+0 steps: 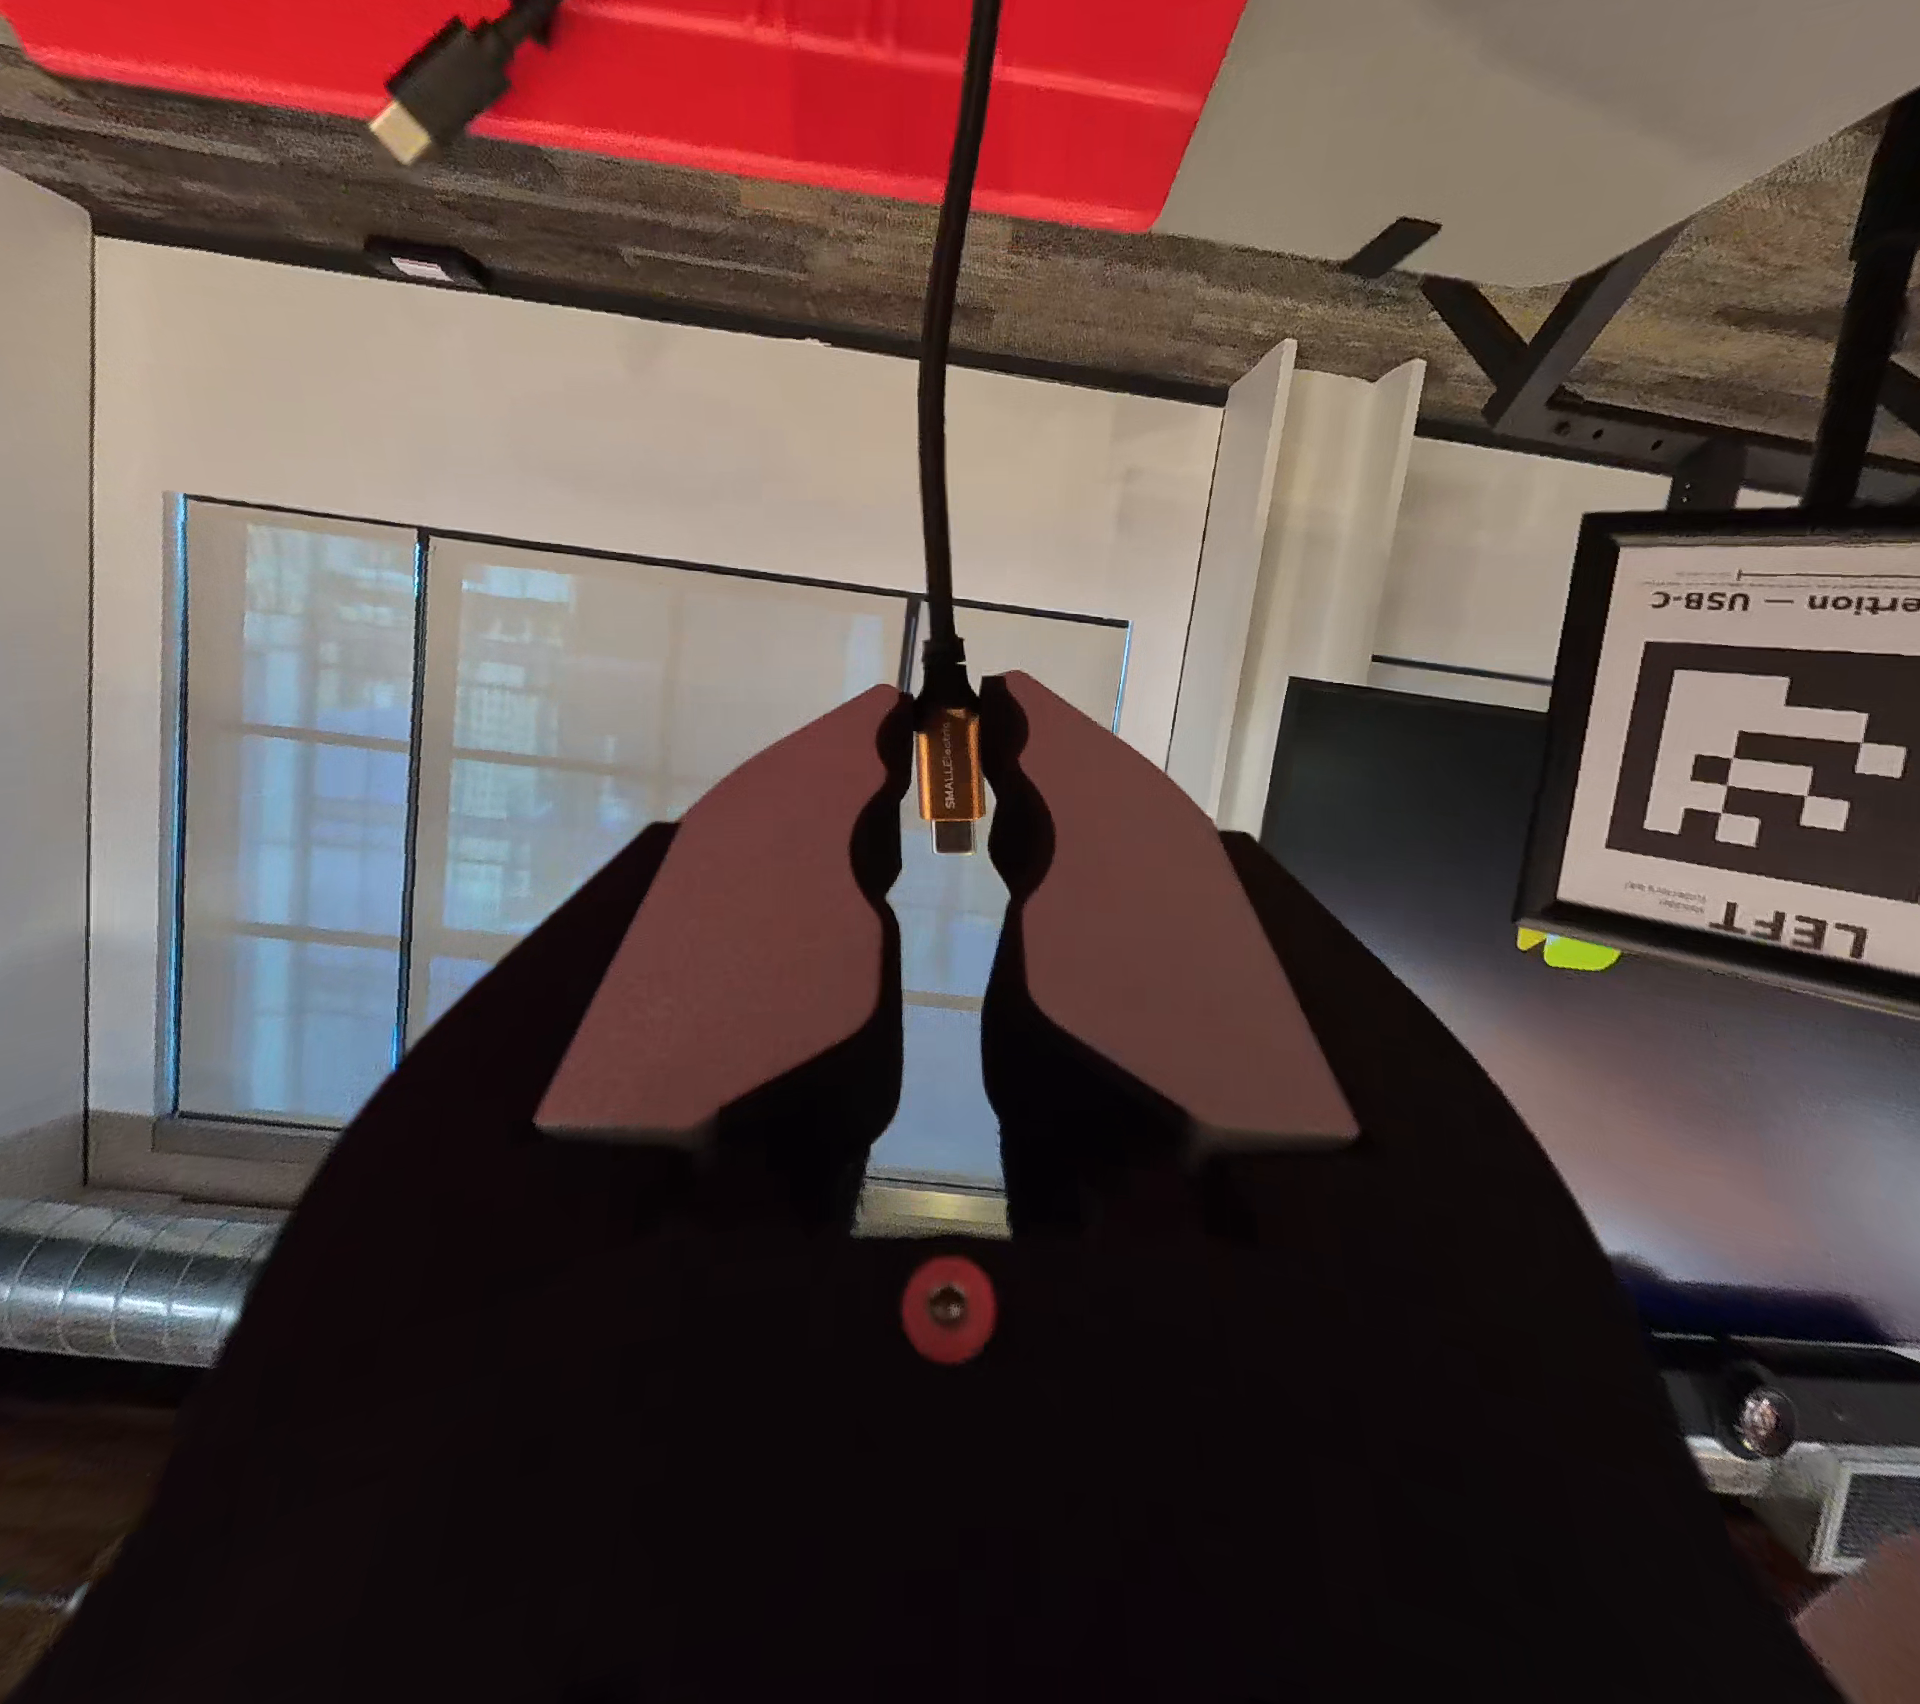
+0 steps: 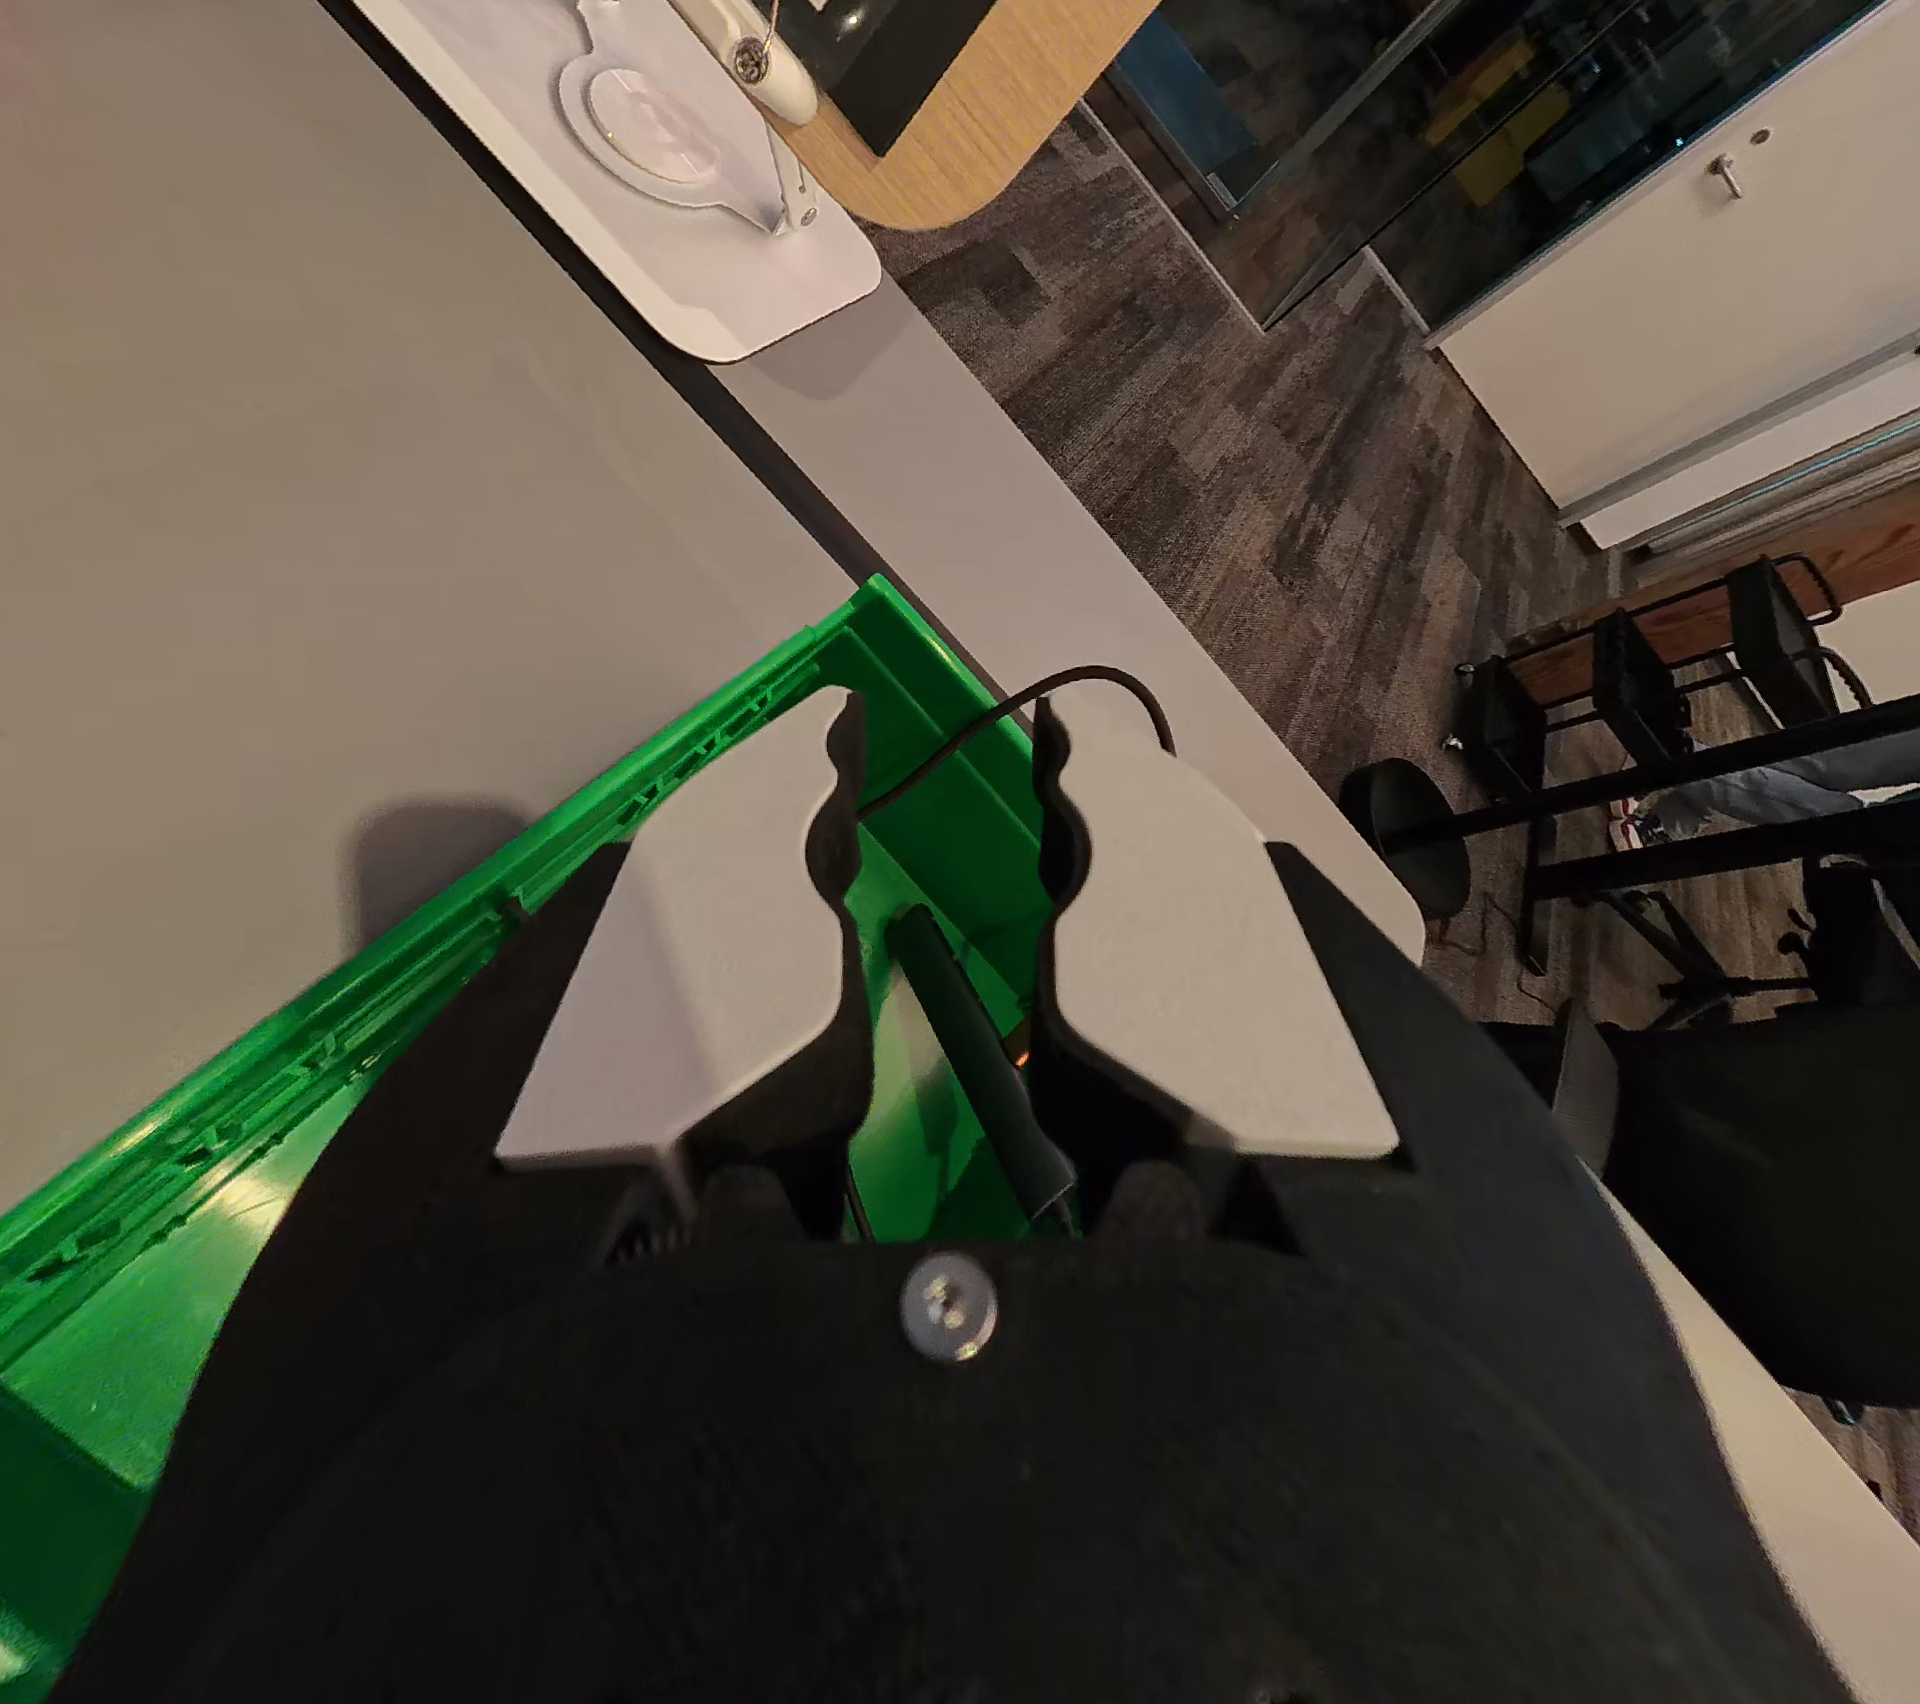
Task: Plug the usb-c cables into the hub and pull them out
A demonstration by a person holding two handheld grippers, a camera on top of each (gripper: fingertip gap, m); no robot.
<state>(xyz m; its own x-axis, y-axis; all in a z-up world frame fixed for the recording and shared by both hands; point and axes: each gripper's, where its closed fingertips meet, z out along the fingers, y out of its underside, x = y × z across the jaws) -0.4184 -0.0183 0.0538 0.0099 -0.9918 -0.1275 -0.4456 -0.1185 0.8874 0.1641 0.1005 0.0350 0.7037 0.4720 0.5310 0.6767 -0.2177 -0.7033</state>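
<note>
My left gripper is shut on the orange-gold shell of a USB-C plug, with the metal tip pointing back toward the camera. Its black cable runs straight away from the fingertips to the frame's top edge. A second black USB-C plug hangs free in front of a red bin. My right gripper is open over a green bin. A slim dark bar, possibly the hub, lies in that bin between the finger bases, and a thin black cable arcs past the fingertips.
The left wrist view is upside down. A framed placard with a black-and-white marker is at its right beside a dark monitor. In the right wrist view, a white stand base sits on the grey table. The table edge drops to carpet on the right. My right fingertips sit around 60 centimetres from my left ones.
</note>
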